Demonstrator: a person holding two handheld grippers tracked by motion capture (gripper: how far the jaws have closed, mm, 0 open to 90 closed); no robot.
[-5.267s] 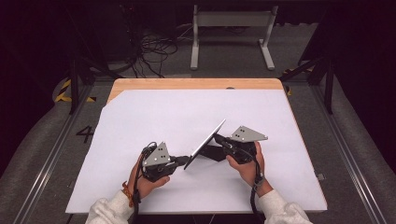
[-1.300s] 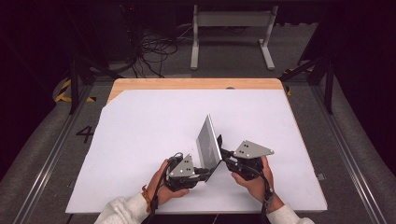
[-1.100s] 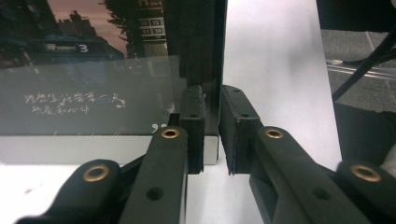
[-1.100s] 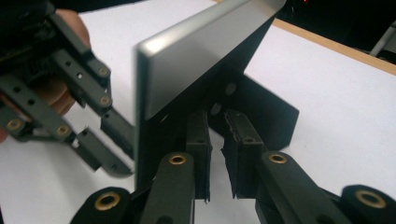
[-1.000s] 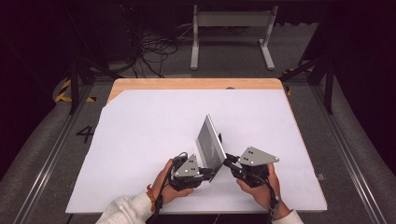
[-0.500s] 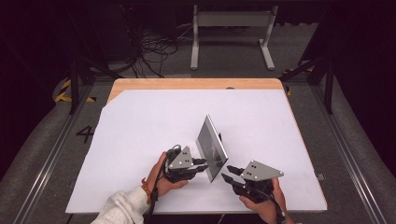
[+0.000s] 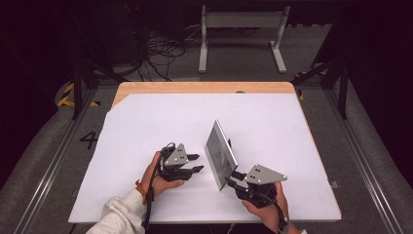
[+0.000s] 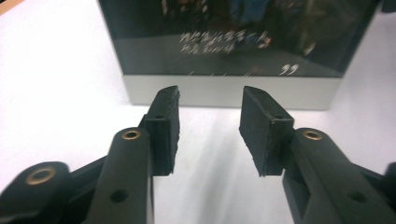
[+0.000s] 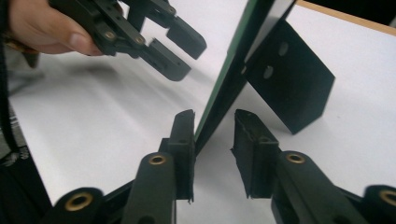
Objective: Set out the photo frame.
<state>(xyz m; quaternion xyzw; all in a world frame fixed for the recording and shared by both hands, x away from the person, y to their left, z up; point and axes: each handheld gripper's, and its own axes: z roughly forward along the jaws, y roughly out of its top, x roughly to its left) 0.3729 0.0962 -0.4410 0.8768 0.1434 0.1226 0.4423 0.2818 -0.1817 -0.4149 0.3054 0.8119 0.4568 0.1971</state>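
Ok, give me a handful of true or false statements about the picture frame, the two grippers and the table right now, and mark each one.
1. The picture frame stands upright on the white table. True.
2. The left gripper is clamped on the frame. False: its jaws have just been opening, they stand apart with nothing between them, and the frame is ahead of them.
3. The frame's edge sits between the jaws of the right gripper. True, though there is a gap on at least one side.
4. The frame lies flat, glass up. False: it is propped on its black back stand.
5. The left gripper is on the frame's glass side. True.
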